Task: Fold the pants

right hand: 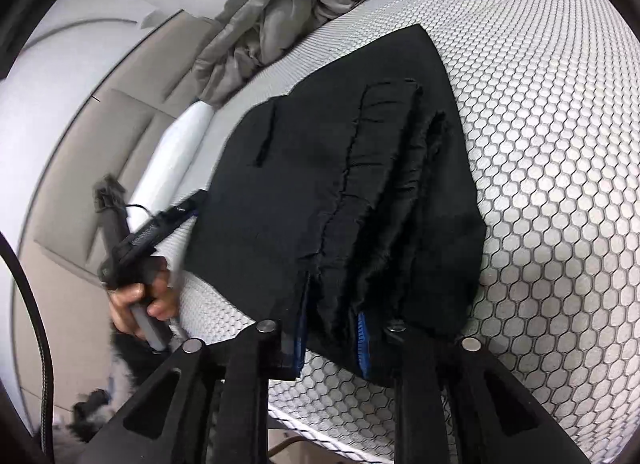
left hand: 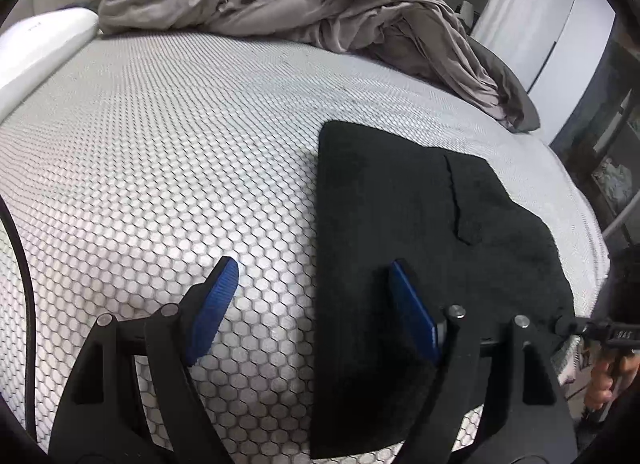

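The black pants (left hand: 420, 215) lie folded into a compact stack on the hexagon-patterned mattress (left hand: 160, 167). My left gripper (left hand: 316, 276) is open and empty, low over the bed, its right finger over the pants' left edge. In the right wrist view the pants (right hand: 340, 183) show layered folds and a waistband. My right gripper (right hand: 332, 328) has its blue-padded fingers (right hand: 362, 340) around the near edge of the stack, partly closed on the cloth. The left gripper, held in a hand, shows at the left of that view (right hand: 156, 223).
A crumpled grey duvet (left hand: 304, 3) is heaped at the far end of the bed. A white pillow (left hand: 40, 51) lies at the left. The mattress edge (left hand: 592, 248) runs close to the pants on the right, with furniture beyond.
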`<state>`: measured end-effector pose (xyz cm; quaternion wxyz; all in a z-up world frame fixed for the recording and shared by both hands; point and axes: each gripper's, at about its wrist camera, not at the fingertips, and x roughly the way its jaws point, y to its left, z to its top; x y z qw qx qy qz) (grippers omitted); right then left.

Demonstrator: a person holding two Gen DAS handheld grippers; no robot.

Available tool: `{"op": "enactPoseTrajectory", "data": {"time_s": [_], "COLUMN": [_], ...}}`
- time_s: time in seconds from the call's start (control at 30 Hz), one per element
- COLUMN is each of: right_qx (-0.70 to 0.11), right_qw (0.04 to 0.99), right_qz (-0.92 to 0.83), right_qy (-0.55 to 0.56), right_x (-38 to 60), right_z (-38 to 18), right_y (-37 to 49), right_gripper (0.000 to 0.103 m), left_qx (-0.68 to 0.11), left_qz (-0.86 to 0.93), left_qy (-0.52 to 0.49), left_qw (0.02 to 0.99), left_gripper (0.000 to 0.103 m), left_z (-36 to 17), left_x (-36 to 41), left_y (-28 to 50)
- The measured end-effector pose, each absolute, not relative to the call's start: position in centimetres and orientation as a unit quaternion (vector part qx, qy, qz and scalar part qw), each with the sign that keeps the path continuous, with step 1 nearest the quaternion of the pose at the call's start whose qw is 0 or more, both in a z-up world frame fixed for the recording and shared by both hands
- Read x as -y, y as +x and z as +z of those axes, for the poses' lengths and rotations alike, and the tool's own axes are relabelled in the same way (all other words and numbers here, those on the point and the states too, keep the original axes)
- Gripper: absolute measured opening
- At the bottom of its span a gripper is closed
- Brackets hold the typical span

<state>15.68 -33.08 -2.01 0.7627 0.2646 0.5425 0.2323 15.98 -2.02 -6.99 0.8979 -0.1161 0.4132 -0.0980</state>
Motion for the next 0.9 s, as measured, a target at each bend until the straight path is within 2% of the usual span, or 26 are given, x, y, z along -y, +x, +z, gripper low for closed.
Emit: {"op": "enactPoseTrajectory", "data": {"time_s": [0.03, 0.07, 0.1, 0.17, 0.2, 0.3, 0.4, 0.53, 0.67, 0.77, 0.9], "right_qx": [-0.536, -0.525, -0.51, -0.474, -0.476, -0.497, -0.497, -0.478, -0.414, -0.409, -0.454], "right_qw": [0.768, 0.777, 0.792, 0.823, 0.821, 0.804, 0.816, 0.859, 0.895, 0.888, 0.857], "right_qz": [0.235, 0.234, 0.233, 0.207, 0.194, 0.17, 0.159, 0.12, 0.131, 0.184, 0.238], "right_qy": [0.262, 0.255, 0.244, 0.235, 0.247, 0.279, 0.249, 0.139, 0.106, 0.098, 0.057], "right_x": [33.4, 33.9, 34.2, 35.6, 36.0, 36.3, 35.1, 34.0, 32.8, 28.8, 22.6], "right_z": [-1.3, -0.5, 0.2, 1.2, 0.7, -1.7, -2.3, 0.3, 4.2, 4.6, 0.7], "right_y": [15.6, 15.3, 15.1, 15.2, 15.8, 17.6, 19.0, 18.3, 16.0, 15.7, 17.2], "right_gripper": [0.031, 0.046, 0.048, 0.048, 0.048, 0.047, 0.044, 0.044, 0.044, 0.044, 0.044], "left_qx": [-0.419, -0.429, -0.438, -0.447, -0.451, -0.457, -0.458, -0.407, -0.355, -0.373, -0.396], "left_qz": [-0.11, -0.124, -0.136, -0.163, -0.174, -0.175, -0.173, -0.138, -0.175, -0.233, -0.243], "left_qy": [-0.123, -0.133, -0.143, -0.166, -0.169, -0.136, -0.106, -0.07, -0.039, 0.004, 0.068], "left_qw": [0.893, 0.885, 0.877, 0.864, 0.859, 0.862, 0.866, 0.9, 0.918, 0.898, 0.883], "left_gripper": [0.076, 0.075, 0.072, 0.046, 0.042, 0.041, 0.041, 0.041, 0.043, 0.044, 0.045], "left_z": [-7.2, -7.6, -8.0, -8.7, -8.9, -9.0, -8.8, -6.7, -4.9, -6.6, -9.7], "left_x": [2.0, 2.0, 2.0, 1.9, 2.0, 2.7, 3.2, 3.0, 5.2, 9.1, 12.4], "left_y": [16.0, 16.1, 16.2, 16.0, 15.8, 14.8, 13.5, 12.0, 10.5, 10.6, 11.5]}}
